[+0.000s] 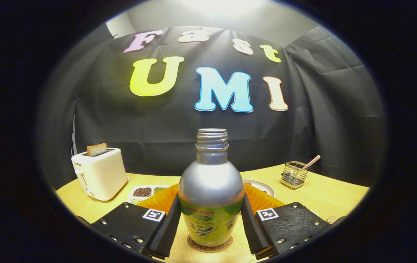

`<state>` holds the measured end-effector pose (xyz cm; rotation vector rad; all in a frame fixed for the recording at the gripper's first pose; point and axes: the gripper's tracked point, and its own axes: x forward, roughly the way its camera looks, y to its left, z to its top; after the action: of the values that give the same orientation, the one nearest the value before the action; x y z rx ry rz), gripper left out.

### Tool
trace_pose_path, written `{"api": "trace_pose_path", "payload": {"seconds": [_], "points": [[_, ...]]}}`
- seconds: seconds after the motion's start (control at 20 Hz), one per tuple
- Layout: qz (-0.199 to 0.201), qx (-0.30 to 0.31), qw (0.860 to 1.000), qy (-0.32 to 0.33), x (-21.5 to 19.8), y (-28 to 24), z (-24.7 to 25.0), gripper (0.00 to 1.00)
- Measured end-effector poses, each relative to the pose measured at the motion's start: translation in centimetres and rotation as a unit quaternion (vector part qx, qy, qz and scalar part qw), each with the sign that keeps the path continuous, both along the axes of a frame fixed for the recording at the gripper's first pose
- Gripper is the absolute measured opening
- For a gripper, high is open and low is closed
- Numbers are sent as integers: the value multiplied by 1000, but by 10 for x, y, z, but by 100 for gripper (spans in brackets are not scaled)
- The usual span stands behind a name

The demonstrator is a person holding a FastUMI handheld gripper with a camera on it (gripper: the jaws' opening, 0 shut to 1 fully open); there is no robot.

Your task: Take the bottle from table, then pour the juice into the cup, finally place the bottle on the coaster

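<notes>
Bottle (211,197) on coaster (210,247), gripper (210,223) flanking, toaster (99,174) beyond

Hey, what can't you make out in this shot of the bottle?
- Cup: the bottle and gripper fingers hide what is behind them, apart from some orange edges.
- Coaster: just a rim under the bottle; the rest is covered.
- Grip: the pads flank the bottle, contact is uncertain.
- Juice level: the bottle is opaque.
- Tray contents: too small.
</notes>
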<state>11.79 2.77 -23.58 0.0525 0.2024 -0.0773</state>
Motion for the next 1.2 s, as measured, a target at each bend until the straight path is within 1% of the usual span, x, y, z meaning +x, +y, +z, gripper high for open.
{"api": "trace_pose_path", "payload": {"seconds": [0.1,0.7,1.2], "points": [[-3,6,1000,6,1,-2,-8,77],[15,-11,999,29,12,12,-43,77],[10,8,1000,28,15,7,-57,77]]}}
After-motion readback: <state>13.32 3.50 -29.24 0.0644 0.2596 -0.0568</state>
